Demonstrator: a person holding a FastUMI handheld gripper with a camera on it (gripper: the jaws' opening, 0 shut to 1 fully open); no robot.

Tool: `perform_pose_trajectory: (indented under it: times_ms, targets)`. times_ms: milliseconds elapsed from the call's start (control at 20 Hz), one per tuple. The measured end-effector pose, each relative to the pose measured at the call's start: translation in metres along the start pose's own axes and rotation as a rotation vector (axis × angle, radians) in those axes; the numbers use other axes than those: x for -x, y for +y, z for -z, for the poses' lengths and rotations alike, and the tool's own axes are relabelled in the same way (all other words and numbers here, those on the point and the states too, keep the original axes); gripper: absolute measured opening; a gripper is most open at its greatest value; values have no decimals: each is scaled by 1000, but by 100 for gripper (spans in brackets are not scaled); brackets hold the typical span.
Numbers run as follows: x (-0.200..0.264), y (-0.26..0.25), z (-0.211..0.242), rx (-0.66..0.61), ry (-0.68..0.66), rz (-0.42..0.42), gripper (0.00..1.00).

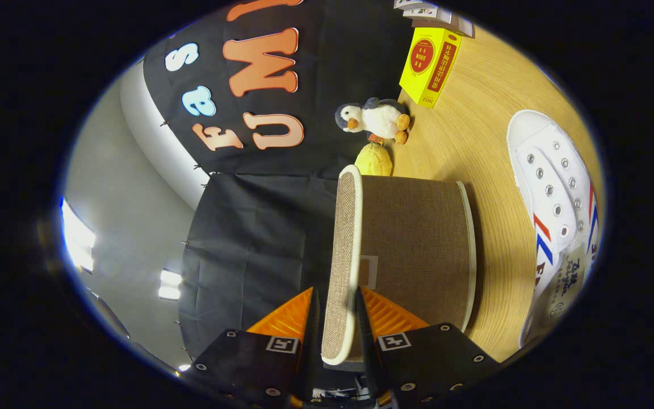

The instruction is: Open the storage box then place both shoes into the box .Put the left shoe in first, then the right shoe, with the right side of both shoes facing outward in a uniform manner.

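The view is rolled on its side. A brown fabric storage box point(418, 250) with white trim stands on the wooden table point(474, 142). Its lid point(345, 238) shows edge-on, a brown panel with a white rim, running straight ahead from between my fingers. My gripper point(335, 324) is shut on the near edge of this lid, one finger on each face. A white canvas shoe point(554, 210) with metal eyelets and red and blue stripes lies on the table beside the box, on the side away from the lid.
Beyond the box sit a yellow plush toy point(373, 160) and a penguin plush point(373, 118) against the black booth wall. Farther along the table stand a yellow carton point(429, 65) and some small boxes point(435, 14).
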State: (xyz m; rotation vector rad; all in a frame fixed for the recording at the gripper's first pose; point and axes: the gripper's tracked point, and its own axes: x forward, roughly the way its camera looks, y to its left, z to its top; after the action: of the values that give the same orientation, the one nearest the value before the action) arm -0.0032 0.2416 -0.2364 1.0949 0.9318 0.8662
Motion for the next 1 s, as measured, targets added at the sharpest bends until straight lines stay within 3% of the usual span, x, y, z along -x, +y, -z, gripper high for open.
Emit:
perform_pose_trajectory:
  times_ms: [150,200,300,450,550,700,1000]
  targets:
    - [-7,5,4,-5,1,4,19]
    - [-10,7,4,-3,-6,3,8]
    - [-14,14,8,-6,-6,-16,0]
    - [-19,25,13,19,-5,-22,1]
    - [-21,51,7,1,-37,-89,1]
    - [-29,65,0,69,-43,-44,1]
    - [-68,135,3,178,-52,-51,2]
